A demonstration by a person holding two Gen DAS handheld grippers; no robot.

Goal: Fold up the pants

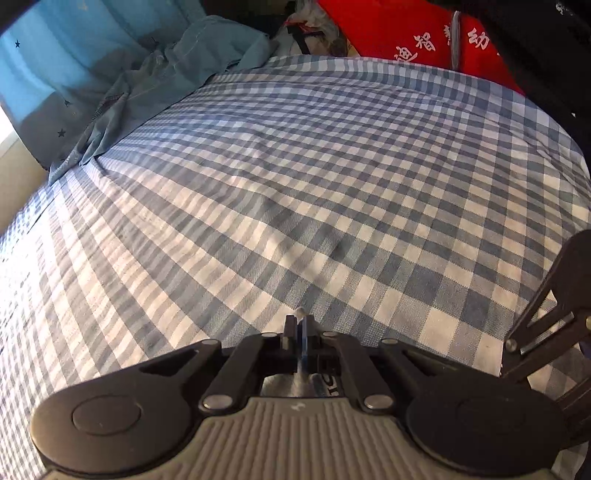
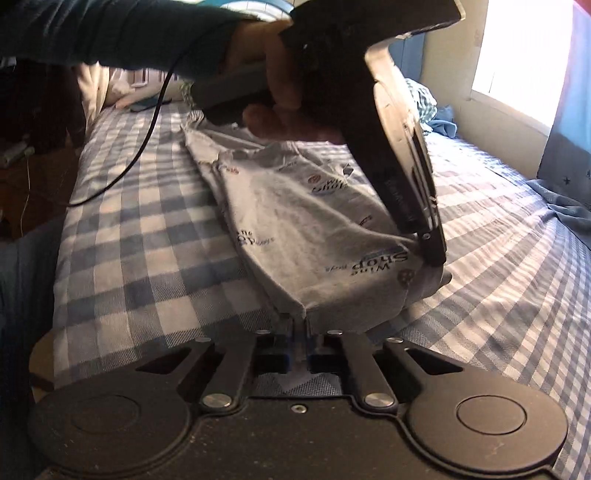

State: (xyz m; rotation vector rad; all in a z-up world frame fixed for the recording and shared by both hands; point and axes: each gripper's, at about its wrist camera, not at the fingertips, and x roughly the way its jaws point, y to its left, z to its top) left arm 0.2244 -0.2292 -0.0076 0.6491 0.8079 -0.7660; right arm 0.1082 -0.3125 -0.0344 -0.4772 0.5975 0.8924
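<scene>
The grey printed pants [image 2: 303, 218] lie on the blue checked bed sheet [image 2: 147, 236] in the right wrist view. My right gripper [image 2: 300, 321] is shut on the near edge of the pants and lifts it slightly. My left gripper [image 2: 430, 251] shows in the right wrist view from the side, shut on the pants' right edge. In the left wrist view my left gripper [image 1: 300, 325] is shut, with only a sliver of cloth between its tips; the pants themselves are hidden below the camera.
A crumpled light blue garment [image 1: 173, 74] lies at the far left edge of the bed. A red bag with white characters [image 1: 424, 33] stands beyond the bed. The right gripper's linkage [image 1: 546, 317] shows at the right. A black cable [image 2: 147, 129] hangs over the bed.
</scene>
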